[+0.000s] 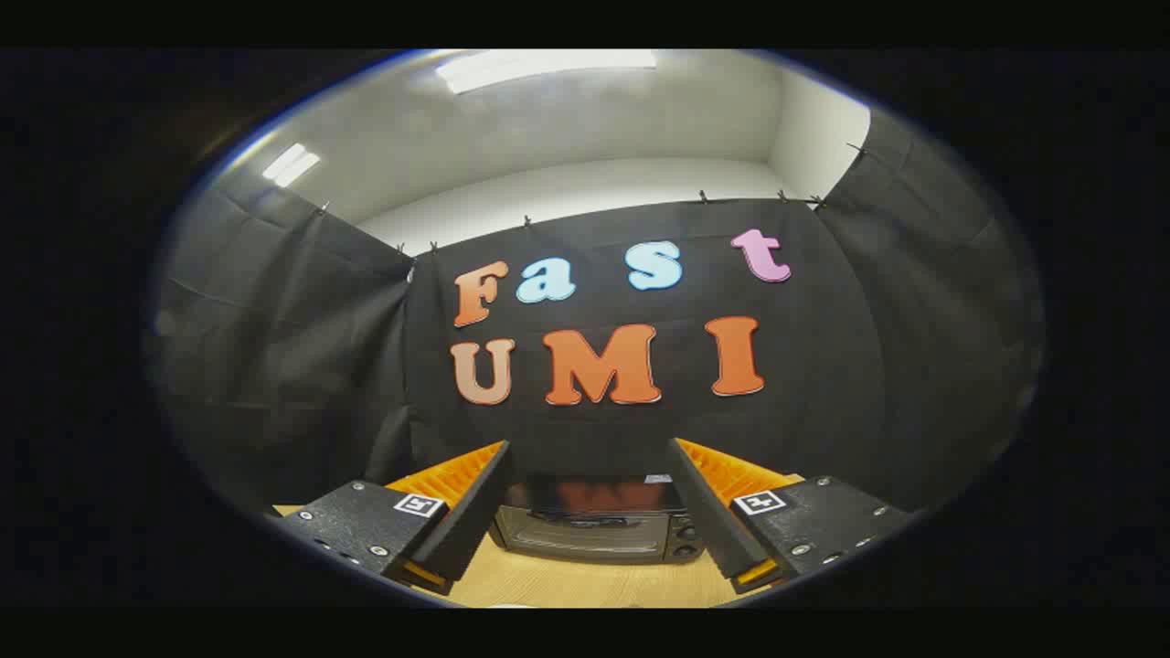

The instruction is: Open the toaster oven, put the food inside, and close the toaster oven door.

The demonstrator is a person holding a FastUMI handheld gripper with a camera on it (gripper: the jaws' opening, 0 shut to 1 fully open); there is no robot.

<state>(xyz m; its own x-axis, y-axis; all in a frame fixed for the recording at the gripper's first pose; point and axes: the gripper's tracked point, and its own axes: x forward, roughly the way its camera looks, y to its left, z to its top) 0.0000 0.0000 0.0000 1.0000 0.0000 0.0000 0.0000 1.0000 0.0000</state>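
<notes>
Here the gripper point(590, 457) hangs above the wooden worktop point(585, 583), its jaws spread wide with nothing between them. The 2 fingers point(475, 498) frame the toaster oven point(599, 525), which sits on the worktop beyond them against the black cloth wall, its door shut and its knobs point(686, 539) on its right side.

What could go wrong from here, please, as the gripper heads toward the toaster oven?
The toaster oven sits on the wooden table well beyond the open gripper, door shut. Its handle is hard to make out, so the fingers may come in off line and slip. Pushing on the front could also shove the oven back toward the black cloth wall.
</notes>
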